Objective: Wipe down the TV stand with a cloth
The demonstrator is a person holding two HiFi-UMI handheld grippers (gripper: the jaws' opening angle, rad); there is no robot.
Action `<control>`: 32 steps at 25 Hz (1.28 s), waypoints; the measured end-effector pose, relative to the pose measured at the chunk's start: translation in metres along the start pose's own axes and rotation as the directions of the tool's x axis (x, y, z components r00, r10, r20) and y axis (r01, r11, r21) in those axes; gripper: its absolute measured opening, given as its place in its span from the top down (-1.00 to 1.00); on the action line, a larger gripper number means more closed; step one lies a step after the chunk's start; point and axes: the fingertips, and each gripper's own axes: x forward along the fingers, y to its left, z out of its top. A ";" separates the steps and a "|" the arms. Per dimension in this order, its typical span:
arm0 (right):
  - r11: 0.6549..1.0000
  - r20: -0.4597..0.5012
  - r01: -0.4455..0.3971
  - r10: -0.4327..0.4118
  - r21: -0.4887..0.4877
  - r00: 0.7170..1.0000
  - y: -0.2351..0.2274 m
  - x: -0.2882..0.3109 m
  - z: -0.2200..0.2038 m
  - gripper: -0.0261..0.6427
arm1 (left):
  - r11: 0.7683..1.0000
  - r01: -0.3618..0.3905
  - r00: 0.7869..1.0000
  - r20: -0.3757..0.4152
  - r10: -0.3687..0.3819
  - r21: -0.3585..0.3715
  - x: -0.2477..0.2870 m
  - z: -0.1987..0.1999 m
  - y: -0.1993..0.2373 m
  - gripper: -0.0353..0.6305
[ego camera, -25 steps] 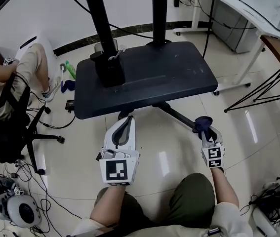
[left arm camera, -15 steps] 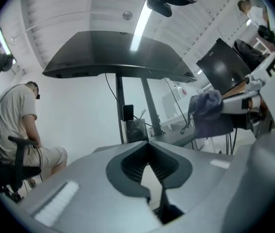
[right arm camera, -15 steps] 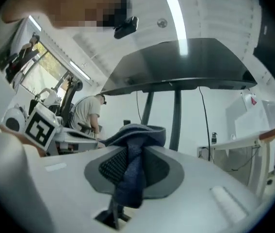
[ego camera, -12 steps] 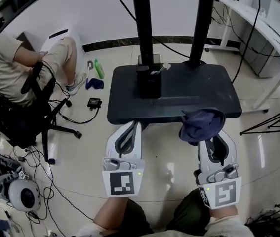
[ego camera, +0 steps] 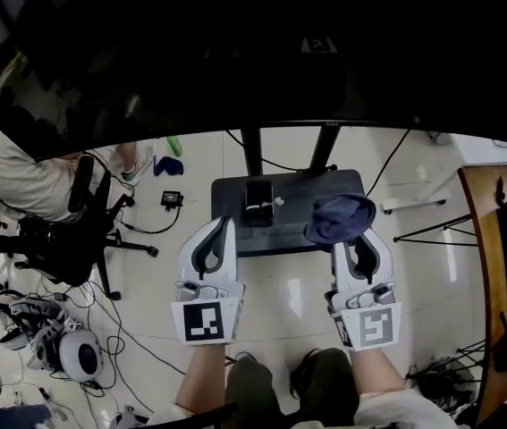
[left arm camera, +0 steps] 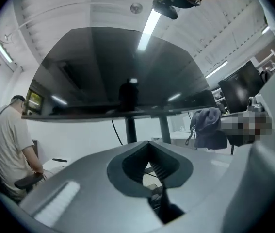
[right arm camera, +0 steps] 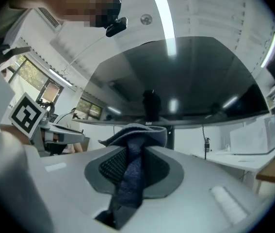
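Note:
The black TV stand base (ego camera: 293,214) sits on the pale floor, with two poles (ego camera: 251,150) rising to a large dark TV screen (ego camera: 235,52) that fills the top of the head view. My right gripper (ego camera: 351,237) hovers over the base's front right, shut on a dark blue cloth (ego camera: 341,217) that bunches over its tips. In the right gripper view the cloth (right arm camera: 131,174) runs between the jaws, with the TV (right arm camera: 186,76) ahead. To the left, my left gripper (ego camera: 223,224) hangs over the base's front left, jaws together and nothing in them (left arm camera: 149,143).
A small black box (ego camera: 259,202) stands on the base by the left pole. A person sits on an office chair (ego camera: 65,231) at the left, with cables and a white round device (ego camera: 79,356) on the floor. A wooden desk (ego camera: 490,239) is at the right.
The view has pulled back and up, so the TV screen now fills the top. Both grippers have risen and come level side by side; the cloth stays in the right one.

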 end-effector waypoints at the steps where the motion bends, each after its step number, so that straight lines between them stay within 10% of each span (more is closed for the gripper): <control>1: 1.000 -0.009 0.011 -0.011 0.008 1.000 -0.005 0.004 0.033 0.70 | 1.000 -0.014 0.999 0.046 0.015 -0.007 -0.006 0.035 0.007 0.53; 4: 0.999 -0.033 0.031 -0.029 0.043 0.999 -0.015 0.022 0.148 0.70 | 0.999 -0.021 0.980 0.198 0.026 -0.024 -0.025 0.164 0.029 0.53; 15: 0.997 -0.046 0.079 -0.080 -0.020 0.996 0.113 -0.016 0.537 0.69 | 1.000 0.006 0.970 0.243 0.000 -0.023 -0.264 0.507 0.127 0.53; 32: 0.998 -0.080 0.059 -0.057 0.021 0.995 0.216 -0.277 0.710 0.70 | 0.995 -0.003 0.958 0.285 0.031 -0.098 -0.576 0.585 0.009 0.53</control>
